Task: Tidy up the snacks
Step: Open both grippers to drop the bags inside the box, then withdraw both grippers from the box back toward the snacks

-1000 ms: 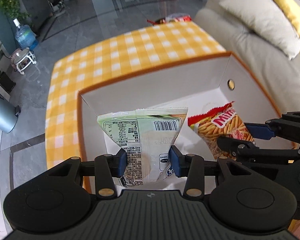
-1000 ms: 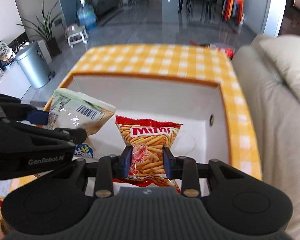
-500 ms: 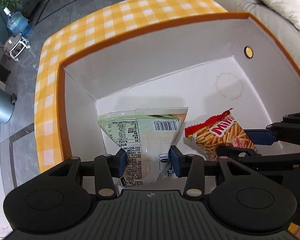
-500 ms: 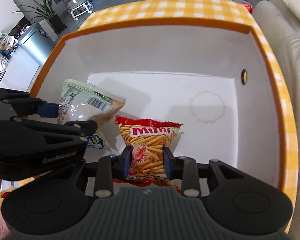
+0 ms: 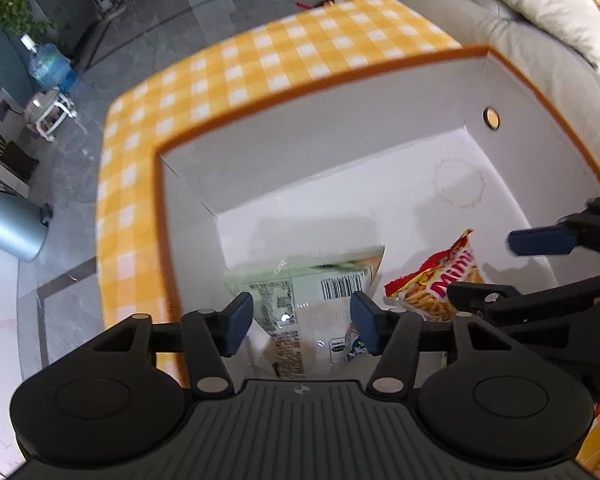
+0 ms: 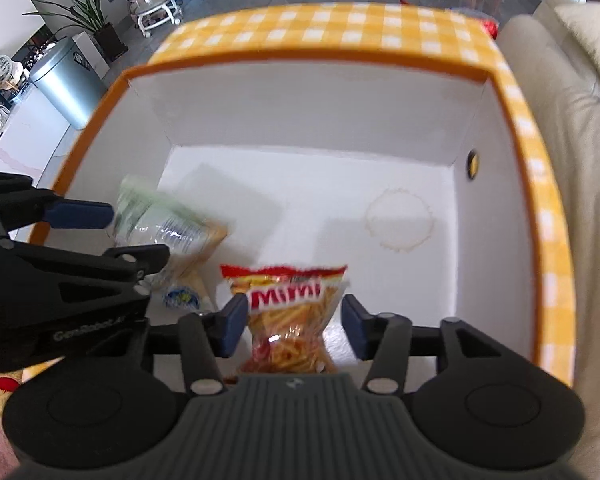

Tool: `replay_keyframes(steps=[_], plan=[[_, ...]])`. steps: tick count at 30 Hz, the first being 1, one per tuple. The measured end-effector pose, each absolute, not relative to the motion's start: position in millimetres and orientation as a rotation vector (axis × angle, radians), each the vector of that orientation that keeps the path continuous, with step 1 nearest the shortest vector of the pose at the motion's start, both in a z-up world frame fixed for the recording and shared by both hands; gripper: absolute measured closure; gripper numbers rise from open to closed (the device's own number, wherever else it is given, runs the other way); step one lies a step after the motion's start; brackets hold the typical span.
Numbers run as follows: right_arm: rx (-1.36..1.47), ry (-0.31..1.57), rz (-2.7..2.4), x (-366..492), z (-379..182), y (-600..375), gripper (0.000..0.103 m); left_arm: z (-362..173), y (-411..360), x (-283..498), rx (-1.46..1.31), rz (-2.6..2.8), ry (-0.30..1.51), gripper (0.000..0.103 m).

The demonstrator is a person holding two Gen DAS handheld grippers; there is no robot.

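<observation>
A white box with an orange rim (image 5: 308, 92) (image 6: 300, 56) stands on a yellow checked cloth. My left gripper (image 5: 302, 320) is open over the box's near left. A pale green snack bag (image 5: 312, 292) sits loose between its fingers, blurred; it also shows in the right wrist view (image 6: 160, 220). My right gripper (image 6: 294, 326) is open too. A red Mimi snack bag (image 6: 292, 320) sits loose between its fingers, and shows in the left wrist view (image 5: 440, 284). Both bags are inside the box near its front wall.
The box floor (image 6: 340, 208) has a round ring stain (image 6: 400, 220) at right. A beige sofa with cushions (image 5: 532, 12) borders the right side. A grey bin (image 6: 68, 80), a water bottle (image 5: 48, 68) and plants stand on the floor to the left.
Both grippers opened and let go of their bags, which now drop loose inside the box. Both grippers have pulled up and back a little.
</observation>
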State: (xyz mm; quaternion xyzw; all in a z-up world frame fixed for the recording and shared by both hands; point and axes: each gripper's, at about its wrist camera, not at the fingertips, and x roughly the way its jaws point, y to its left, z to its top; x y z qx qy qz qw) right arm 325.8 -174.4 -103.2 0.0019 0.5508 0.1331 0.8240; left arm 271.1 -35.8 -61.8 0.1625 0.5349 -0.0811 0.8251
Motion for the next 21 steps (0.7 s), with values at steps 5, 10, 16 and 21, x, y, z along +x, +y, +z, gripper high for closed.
replay_keyframes(steps=[5,10,16,21], plan=[[-0.016,1.108,0.261,318,-77,-181,0.038,-32,-32,257,0.341,-0.157,1.066,0.027],[-0.049,0.969,0.217,293,-42,-187,0.035,-2,-24,236,0.268,-0.083,0.962,0.026],[-0.049,0.8,0.163,246,-8,-194,0.035,27,-18,199,0.179,-0.076,0.831,0.022],[-0.059,0.719,0.145,201,5,-199,0.035,38,-19,162,0.154,-0.097,0.752,0.02]])
